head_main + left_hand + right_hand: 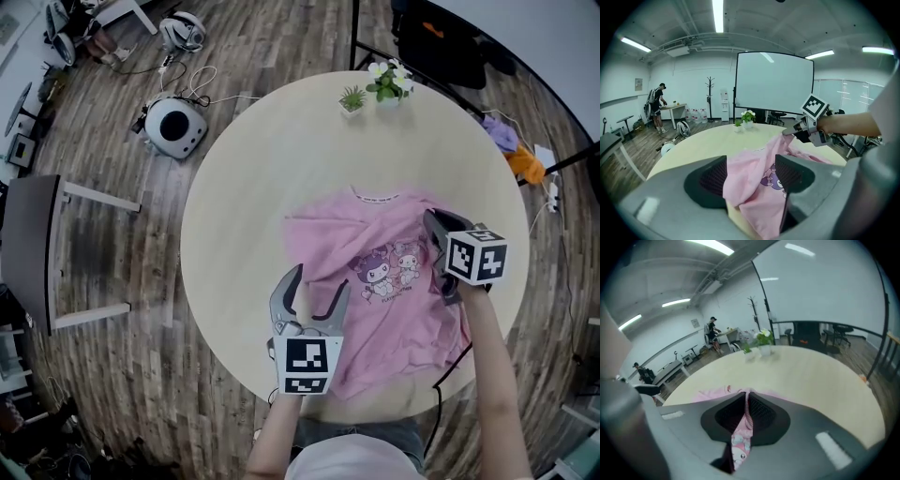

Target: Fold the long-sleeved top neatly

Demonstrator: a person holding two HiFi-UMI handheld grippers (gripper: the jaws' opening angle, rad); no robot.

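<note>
A pink long-sleeved top [375, 281] with a cartoon print lies rumpled on the near half of the round table [253, 187]. My left gripper [323, 277] hovers over the top's near left part, open. In the left gripper view, loose pink fabric [759, 173] lies between the wide-apart jaws of the left gripper [750, 176]. My right gripper [433, 234] is at the top's right side, shut on a thin fold of pink fabric [740, 446] at the right gripper [746, 408]. The left gripper view shows the right gripper [787, 132] holding that fold raised off the table.
Two small potted plants [353, 98] [389, 82] stand at the table's far edge. On the floor at the left are a dark bench [37, 253] and a round white device [173, 127]. A person [657, 105] stands far off by a desk.
</note>
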